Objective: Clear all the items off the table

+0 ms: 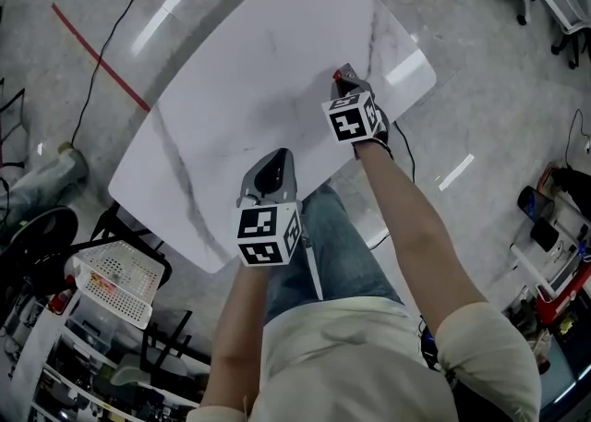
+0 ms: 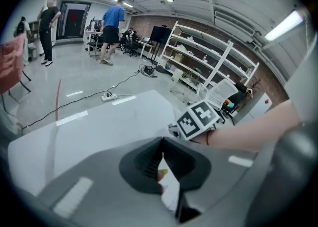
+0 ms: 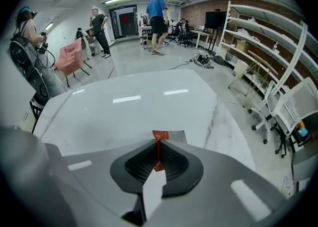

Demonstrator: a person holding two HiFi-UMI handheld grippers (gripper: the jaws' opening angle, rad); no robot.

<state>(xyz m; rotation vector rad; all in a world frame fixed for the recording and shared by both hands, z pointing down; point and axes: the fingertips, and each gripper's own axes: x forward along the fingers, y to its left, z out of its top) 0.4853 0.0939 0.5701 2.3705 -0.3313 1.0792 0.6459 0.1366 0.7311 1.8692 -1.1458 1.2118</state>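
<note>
**Between each pair of jaws, one small thing**

At your right gripper [image 3: 158, 145] the jaws are clenched flat on a thin red-and-silver packet [image 3: 166, 135]. Its top edge juts just past the fingertips, and a red strip of it runs down between the pads. Below that gripper lies the white marbled table [image 1: 249, 69], spreading away ahead of the jaws.

Your left gripper [image 2: 162, 142] has its jaws drawn together at the tips. They pinch a small yellowish scrap [image 2: 162, 173] deeper between the pads, too small for you to tell what it is. Beyond the left jaws and a little to their right sits the right gripper's marker cube [image 2: 198, 118], with your forearm [image 2: 248, 134] trailing off to the right.

Both grippers point down at the table. Its near edge lies just behind the left gripper, and its right-hand edge is close beside the right one.
</note>
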